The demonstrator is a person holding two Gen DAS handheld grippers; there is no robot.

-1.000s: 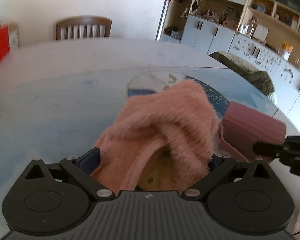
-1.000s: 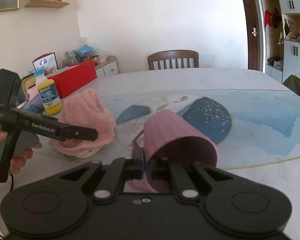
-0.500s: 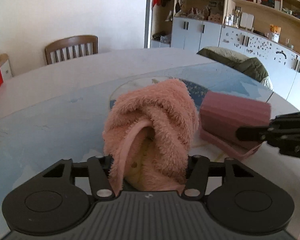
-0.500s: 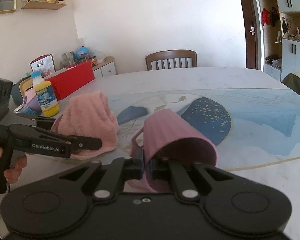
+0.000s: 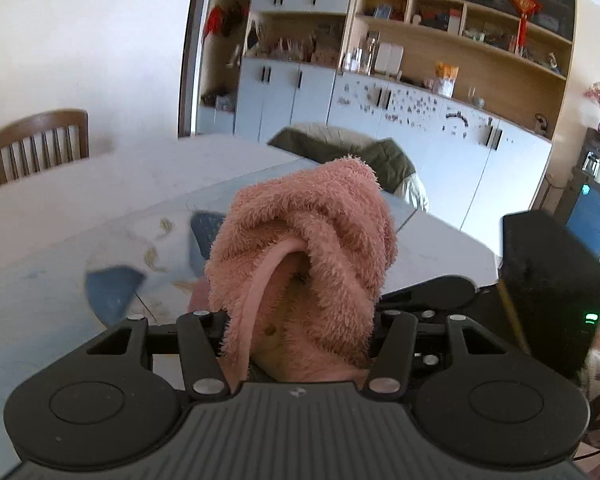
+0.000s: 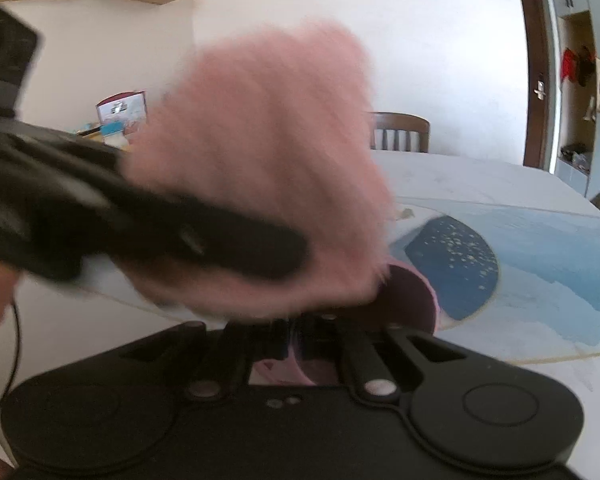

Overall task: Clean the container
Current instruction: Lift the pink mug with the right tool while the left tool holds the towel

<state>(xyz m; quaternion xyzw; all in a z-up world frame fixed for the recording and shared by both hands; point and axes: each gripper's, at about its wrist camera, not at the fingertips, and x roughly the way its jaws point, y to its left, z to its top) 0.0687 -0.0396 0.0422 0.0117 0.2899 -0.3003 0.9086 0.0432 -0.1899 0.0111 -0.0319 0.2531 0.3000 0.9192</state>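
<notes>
Our left gripper [image 5: 298, 320] has just clamped the pink cloth [image 5: 304, 248] and lifted it off the table [image 5: 60, 208], so wiping can begin. From the right wrist, our right gripper [image 6: 296, 344] pinches the pink container [image 6: 412, 300] by its rim, tilted, with the blurred cloth just above its mouth.

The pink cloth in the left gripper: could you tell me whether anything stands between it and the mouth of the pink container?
Nothing visible does. In the right wrist view the pink cloth, clamped in the left gripper, hangs just above and left of the pink container, whose rim the right gripper pinches. The open mouth beside the cloth looks unobstructed.
</notes>
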